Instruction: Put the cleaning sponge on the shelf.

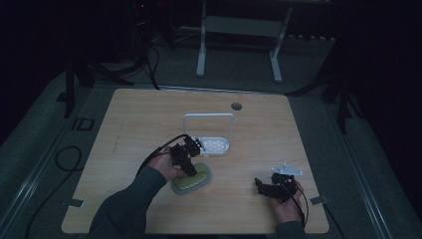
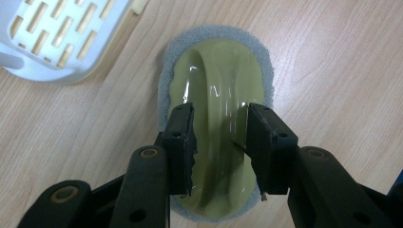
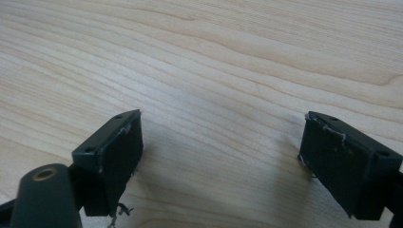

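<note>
Over the green scrubber (image 2: 216, 123), left gripper (image 2: 219, 137) jaws straddle its handle.

Left hand-held gripper (image 2: 218, 137) points down, jaws parted; right hand-held gripper (image 3: 221, 156) gapes wide.

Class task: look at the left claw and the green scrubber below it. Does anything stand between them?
Nothing visible does. The left claw hangs directly over the scrubber, its jaws straddling the raised green handle. The white rack lies off to one side, clear of the claw.
</note>
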{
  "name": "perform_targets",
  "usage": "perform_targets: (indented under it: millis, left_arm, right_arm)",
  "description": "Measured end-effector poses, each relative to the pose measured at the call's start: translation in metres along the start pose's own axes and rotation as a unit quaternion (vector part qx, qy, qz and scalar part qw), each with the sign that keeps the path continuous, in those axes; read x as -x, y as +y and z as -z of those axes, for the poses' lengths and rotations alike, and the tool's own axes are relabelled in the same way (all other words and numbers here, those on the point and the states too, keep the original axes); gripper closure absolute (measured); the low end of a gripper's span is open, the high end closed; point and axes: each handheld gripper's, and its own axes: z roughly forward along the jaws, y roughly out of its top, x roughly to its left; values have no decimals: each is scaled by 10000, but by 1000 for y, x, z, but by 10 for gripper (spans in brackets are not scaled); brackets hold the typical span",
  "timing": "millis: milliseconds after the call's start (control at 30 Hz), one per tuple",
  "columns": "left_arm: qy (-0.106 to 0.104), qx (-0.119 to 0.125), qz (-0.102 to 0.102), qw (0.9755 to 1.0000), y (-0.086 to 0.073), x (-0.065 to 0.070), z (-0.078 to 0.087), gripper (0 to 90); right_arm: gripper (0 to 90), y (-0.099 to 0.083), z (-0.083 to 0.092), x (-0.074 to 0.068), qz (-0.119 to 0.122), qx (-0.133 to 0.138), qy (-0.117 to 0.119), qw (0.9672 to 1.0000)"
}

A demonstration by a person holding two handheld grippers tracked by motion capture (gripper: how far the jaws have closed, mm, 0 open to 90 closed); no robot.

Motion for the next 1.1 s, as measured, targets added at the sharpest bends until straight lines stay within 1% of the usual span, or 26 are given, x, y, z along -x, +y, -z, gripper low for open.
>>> perform_targets:
  millis: [33, 267, 333, 400, 700, 800, 867, 967, 1100]
  left_arm:
    - [-11, -25, -30, 10000, 1, 0, 0, 627]
    - [-115, -174, -79, 9998, 3, -3, -3, 639]
    - [-146, -202, -55, 9997, 4, -4, -4, 640]
    - [-170, -255, -78, 9995, 4, -4, -5, 641]
    - [-173, -467, -214, 9985, 9, -3, -6, 672]
    - [-194, -495, -166, 9984, 10, -3, -7, 671]
    - [-207, -548, -187, 9981, 11, -4, -7, 676]
    - [-228, -601, -161, 9978, 12, -5, -8, 694]
    - [-201, -662, -192, 9974, 13, -5, -8, 708]
  right_arm:
    - [140, 0, 0, 0, 0, 2, -1, 10000]
    - [139, 0, 0, 0, -9, -6, 1, 10000]
    - [140, 0, 0, 0, -10, -4, 1, 10000]
    - [140, 0, 0, 0, -11, -4, 1, 10000]
    - [140, 0, 0, 0, -11, -6, 1, 10000]
    - [140, 0, 0, 0, -10, -6, 2, 10000]
    - [140, 0, 0, 0, -9, -7, 1, 10000]
    - [139, 0, 0, 0, -9, -7, 1, 10000]
    - [139, 0, 0, 0, -9, -6, 1, 10000]
